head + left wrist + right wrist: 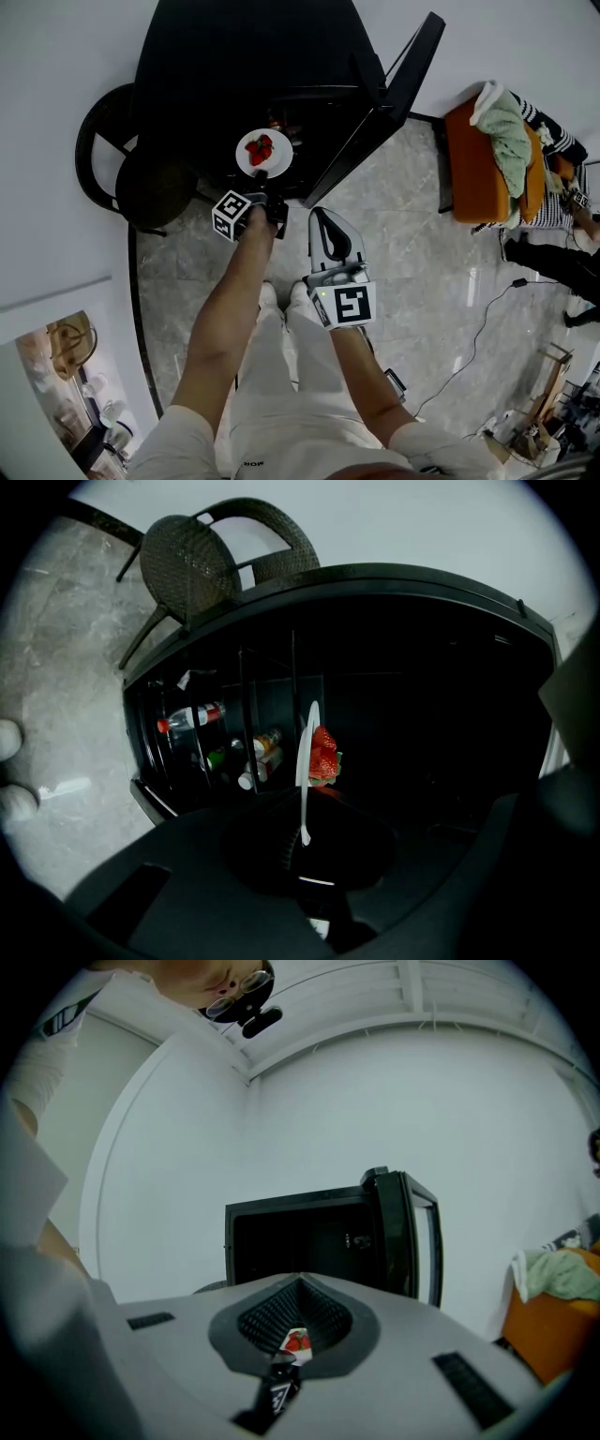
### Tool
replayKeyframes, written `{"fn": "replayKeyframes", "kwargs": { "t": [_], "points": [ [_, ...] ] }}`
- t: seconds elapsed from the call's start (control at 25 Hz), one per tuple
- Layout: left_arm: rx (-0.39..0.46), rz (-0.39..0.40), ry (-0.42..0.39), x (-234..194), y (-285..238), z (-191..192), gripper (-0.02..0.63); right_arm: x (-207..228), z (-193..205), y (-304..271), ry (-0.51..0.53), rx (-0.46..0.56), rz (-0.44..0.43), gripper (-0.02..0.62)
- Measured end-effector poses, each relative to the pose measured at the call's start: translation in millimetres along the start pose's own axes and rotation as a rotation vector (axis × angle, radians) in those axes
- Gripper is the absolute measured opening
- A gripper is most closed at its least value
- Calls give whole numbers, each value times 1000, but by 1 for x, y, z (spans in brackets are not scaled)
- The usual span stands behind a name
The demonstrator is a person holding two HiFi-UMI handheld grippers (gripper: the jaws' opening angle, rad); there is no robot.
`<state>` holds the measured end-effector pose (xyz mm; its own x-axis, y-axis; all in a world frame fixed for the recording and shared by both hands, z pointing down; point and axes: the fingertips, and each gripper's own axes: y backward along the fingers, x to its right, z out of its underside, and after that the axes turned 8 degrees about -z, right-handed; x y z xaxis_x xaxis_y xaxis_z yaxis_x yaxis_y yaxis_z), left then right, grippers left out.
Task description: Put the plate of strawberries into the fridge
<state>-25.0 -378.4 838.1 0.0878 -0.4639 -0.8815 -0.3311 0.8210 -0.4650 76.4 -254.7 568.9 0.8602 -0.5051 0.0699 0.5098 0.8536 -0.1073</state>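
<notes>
Person in white short sleeves [178, 439], white trousers [281, 375] and white shoes [269, 296]; left tongs [262, 176] black, right tongs [317, 217] grey-white, both with black-and-white marker cubes [231, 215].

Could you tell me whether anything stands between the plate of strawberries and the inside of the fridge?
Nothing visible does. The fridge door is swung open and the plate, gripped at its rim by the left tongs, is at the opening. The bottles sit off to one side; the dark space beyond is unreadable.
</notes>
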Motion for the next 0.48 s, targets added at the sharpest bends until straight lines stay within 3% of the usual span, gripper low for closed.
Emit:
{"fn": "replayKeyframes", "kwargs": {
  "t": [0.48],
  "points": [
    [11,-32,-2,0,-16,-2,13,-4,4,1,1,-17,-10,12]
  ]
}}
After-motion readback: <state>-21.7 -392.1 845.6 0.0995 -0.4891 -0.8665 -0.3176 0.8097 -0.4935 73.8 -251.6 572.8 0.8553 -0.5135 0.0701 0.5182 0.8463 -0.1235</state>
